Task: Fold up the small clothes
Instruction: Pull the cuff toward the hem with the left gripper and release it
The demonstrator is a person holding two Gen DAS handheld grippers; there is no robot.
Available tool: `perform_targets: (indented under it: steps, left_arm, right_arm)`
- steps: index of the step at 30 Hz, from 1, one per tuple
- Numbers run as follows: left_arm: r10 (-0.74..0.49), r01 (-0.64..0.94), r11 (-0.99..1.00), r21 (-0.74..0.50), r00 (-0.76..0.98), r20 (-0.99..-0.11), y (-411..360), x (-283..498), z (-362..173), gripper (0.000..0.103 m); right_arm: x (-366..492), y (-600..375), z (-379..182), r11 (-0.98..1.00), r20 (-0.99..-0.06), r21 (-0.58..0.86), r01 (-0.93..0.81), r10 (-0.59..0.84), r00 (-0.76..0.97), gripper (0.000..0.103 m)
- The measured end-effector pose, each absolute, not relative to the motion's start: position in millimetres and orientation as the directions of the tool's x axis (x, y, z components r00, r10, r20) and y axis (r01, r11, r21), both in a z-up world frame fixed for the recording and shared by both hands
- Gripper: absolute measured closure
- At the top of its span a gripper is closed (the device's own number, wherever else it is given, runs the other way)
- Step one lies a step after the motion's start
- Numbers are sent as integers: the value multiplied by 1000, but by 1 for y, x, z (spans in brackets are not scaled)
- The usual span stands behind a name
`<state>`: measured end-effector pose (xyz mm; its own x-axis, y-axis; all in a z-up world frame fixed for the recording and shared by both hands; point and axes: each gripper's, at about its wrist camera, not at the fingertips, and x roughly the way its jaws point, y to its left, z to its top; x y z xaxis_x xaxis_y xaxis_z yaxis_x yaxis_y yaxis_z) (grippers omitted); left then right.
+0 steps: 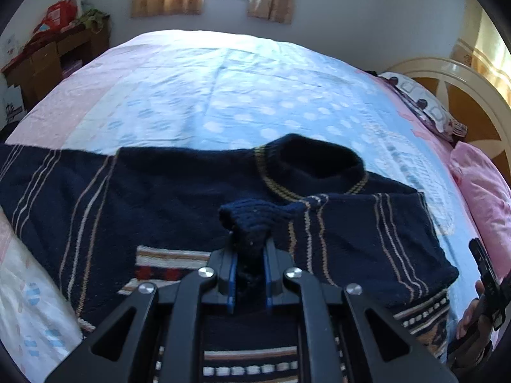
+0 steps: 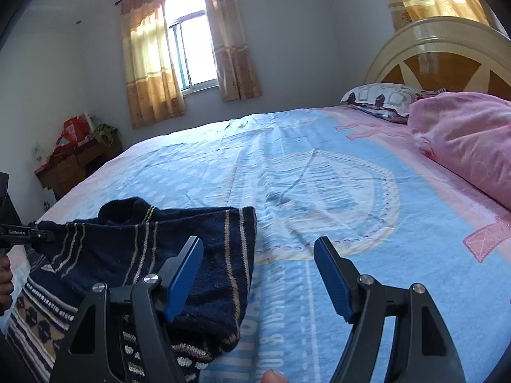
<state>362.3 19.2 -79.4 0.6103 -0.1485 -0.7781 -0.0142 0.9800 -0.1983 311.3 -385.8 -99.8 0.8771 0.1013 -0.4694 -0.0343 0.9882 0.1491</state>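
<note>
Two tongs work over one navy sweater [image 1: 179, 198] on a bed [image 1: 223, 89]. Left gripper [image 1: 250, 255] is nearly closed, its blue pads pinching the knitted cuff [image 1: 252, 220] of a sleeve; the cuff bunches up above the pads and the sleeve runs off to the right across the sweater's body, near the collar [image 1: 316, 166] with its tan stripes. Right gripper [image 2: 258, 265] stands wide apart with nothing between its pads; its left finger [image 2: 183, 277] hangs over the folded edge of the sweater, its right finger over bare sheet. From the right wrist view the left gripper shows at the far left edge, gripping the sleeve end, with a hand [image 2: 4, 284] just below it.

Sweater lies flat at the near side of the bed, on the blue and pink sheet, patterned hem nearest the cameras. A pink blanket [image 2: 463, 140] and a pillow [image 2: 380, 99] sit by the headboard [image 2: 447, 51]. Beyond the bed are a window [image 2: 191, 51] with curtains and a cluttered wooden cabinet [image 2: 76, 162].
</note>
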Motion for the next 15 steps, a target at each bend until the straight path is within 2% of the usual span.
perform_targets:
  steps: [3, 10, 15]
  left_arm:
    - [-111, -51, 983, -175, 598, -794, 32, 368, -93, 89]
    - [-124, -79, 976, -204, 571, -812, 44, 377, -109, 89]
    - [-120, -103, 971, -217, 573, -811, 55, 380, -106, 89]
  right_arm:
    - [314, -380, -103, 988, -486, 143, -67, 128, 864, 31]
    - [313, -354, -110, 969, -518, 123, -213, 246, 819, 30]
    - [318, -345, -120, 924, -561, 213, -319, 383, 734, 30]
